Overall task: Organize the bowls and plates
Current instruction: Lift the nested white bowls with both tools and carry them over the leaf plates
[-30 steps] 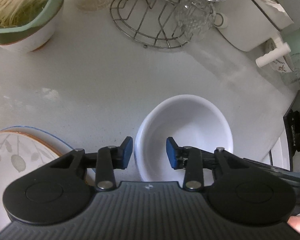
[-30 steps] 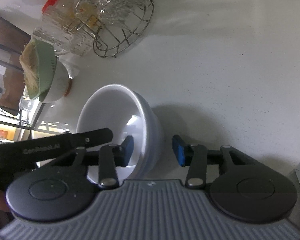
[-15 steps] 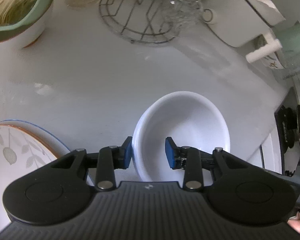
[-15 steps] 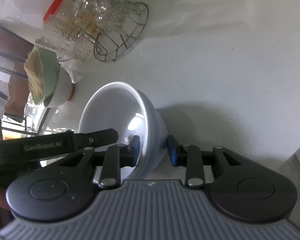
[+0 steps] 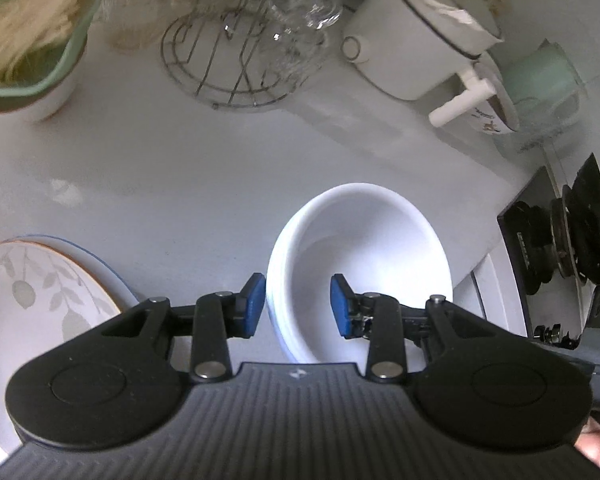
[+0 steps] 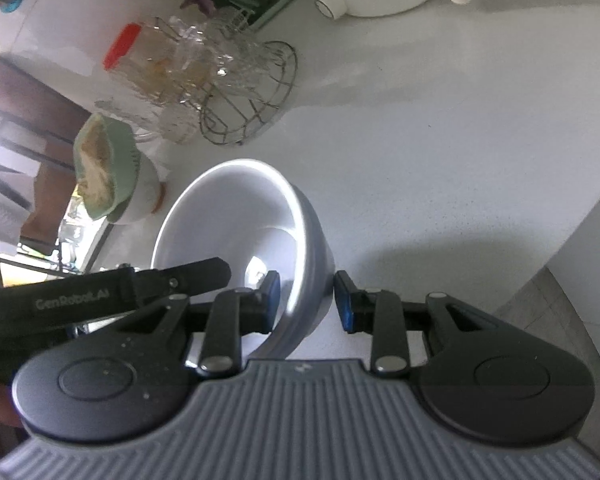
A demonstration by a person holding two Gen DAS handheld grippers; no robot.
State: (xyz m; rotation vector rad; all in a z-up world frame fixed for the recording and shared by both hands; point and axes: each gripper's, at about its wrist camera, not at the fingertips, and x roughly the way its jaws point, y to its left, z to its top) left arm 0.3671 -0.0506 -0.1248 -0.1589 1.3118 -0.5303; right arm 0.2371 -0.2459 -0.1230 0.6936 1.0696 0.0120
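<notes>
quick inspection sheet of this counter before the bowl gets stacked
surface: white counter, glossy
job's things: white bowl, empty; leaf-patterned plate to its left
clutter: wire rack with glasses, green strainer of pale strands, white pot, red-lidded jar
grippers: left gripper open, tongs straddling the bowl's rim; right gripper tongs closed on the bowl's wall
cables: nothing seen
surroundings: stove burner at the counter's right end
</notes>
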